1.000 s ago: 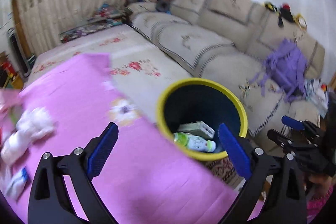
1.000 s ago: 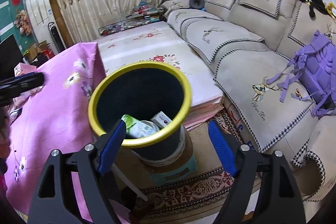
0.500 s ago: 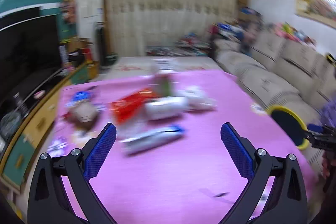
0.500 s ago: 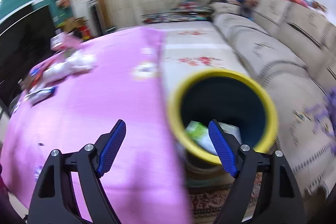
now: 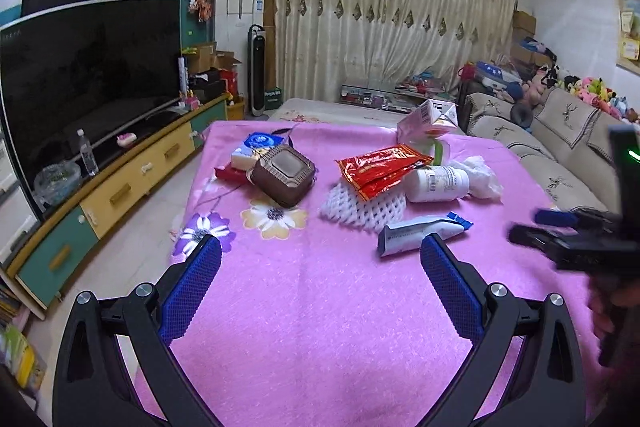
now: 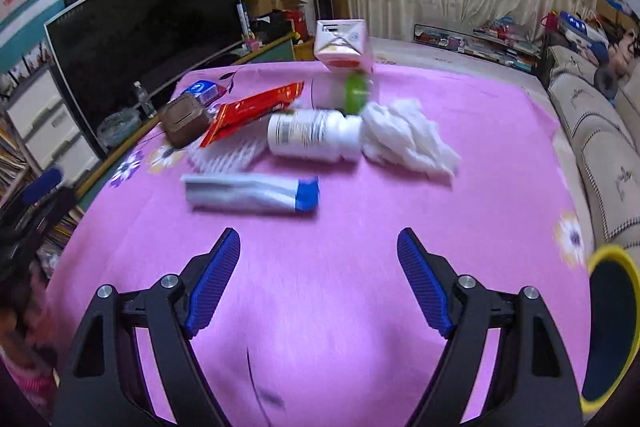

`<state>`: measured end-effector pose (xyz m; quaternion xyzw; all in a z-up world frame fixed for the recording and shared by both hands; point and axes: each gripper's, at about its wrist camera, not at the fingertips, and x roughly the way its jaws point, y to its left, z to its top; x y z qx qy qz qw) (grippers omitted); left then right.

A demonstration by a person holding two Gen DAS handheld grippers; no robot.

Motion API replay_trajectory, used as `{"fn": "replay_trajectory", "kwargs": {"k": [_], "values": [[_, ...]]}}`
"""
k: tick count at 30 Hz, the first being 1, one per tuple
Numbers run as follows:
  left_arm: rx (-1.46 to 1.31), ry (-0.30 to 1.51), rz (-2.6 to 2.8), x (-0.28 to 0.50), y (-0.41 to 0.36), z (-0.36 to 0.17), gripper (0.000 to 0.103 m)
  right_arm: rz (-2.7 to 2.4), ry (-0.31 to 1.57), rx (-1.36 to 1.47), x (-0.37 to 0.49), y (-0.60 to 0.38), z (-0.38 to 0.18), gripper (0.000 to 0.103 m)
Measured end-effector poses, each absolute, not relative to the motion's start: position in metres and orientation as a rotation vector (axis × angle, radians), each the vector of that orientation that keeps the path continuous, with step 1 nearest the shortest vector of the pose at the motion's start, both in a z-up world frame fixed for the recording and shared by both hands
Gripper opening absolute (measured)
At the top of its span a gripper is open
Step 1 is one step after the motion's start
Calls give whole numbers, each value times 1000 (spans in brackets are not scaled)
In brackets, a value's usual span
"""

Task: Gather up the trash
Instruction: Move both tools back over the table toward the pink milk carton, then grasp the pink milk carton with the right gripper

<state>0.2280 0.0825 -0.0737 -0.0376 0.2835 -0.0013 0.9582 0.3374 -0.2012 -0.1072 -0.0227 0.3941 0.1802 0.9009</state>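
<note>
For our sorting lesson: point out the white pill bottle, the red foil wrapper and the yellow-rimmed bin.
white pill bottle (image 6: 308,135): right wrist view, labelled side.
red foil wrapper (image 5: 382,167): left wrist view, centre.
yellow-rimmed bin (image 6: 608,254): right wrist view, rim top.

right gripper (image 5: 560,227) showing up smeared at edge of left wrist view, jaws unreadable there. yellow-rimmed bin (image 6: 612,327) getting chopped off by right wrist view's edge. tube (image 6: 252,193) blurring, print unreadable. red wrapper (image 5: 382,167) covering part of white foam net (image 5: 360,207). carton (image 6: 342,45) hiding top of green-capped bottle (image 6: 356,93).
</note>
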Motion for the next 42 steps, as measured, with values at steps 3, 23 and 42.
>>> {"fn": "replay_trajectory", "kwargs": {"k": [3, 23, 42], "values": [[-73, 576, -15, 224, 75, -75, 98, 353, 809, -44, 370, -193, -103, 76], [-24, 588, -78, 237, 49, -84, 98, 203, 727, -37, 501, -157, -63, 74], [-16, 574, -106, 227, 38, -76, 98, 200, 693, 29, 475, -188, -34, 46]]}}
